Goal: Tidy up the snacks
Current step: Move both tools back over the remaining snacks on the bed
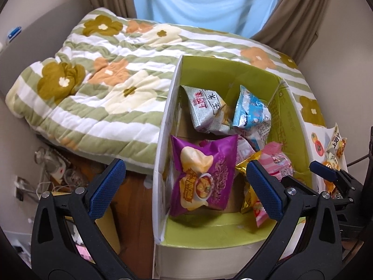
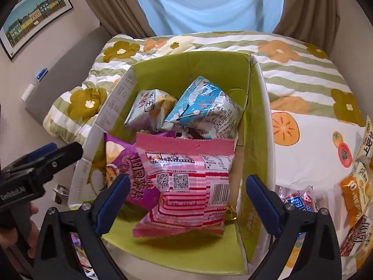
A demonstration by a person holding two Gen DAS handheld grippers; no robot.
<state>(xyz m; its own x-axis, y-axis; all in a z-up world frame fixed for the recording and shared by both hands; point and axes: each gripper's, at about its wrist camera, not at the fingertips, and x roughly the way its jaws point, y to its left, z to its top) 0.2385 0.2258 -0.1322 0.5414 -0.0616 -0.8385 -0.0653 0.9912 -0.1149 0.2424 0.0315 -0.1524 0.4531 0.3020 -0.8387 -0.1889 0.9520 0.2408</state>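
Note:
A cardboard box [image 1: 172,93] [image 2: 261,98] with a green inside stands on the bed and holds several snack bags. A purple chip bag [image 1: 205,175] [image 2: 126,163] lies at its near left, with a grey bag [image 1: 205,107] [image 2: 149,109] and a light blue bag [image 1: 251,109] [image 2: 205,107] at the back. A pink striped packet [image 2: 186,182] [image 1: 277,161] lies on top, between the wide-apart fingers of my right gripper [image 2: 188,177]; the pads do not touch it. My left gripper [image 1: 185,163] stands open above the box's left wall, gripping nothing.
A floral striped quilt [image 1: 105,81] covers the bed around the box. More loose snack bags [image 2: 354,186] [image 1: 335,144] lie on the bed to the box's right. Cables and clutter [image 1: 53,170] sit on the floor at the left. Curtains hang behind.

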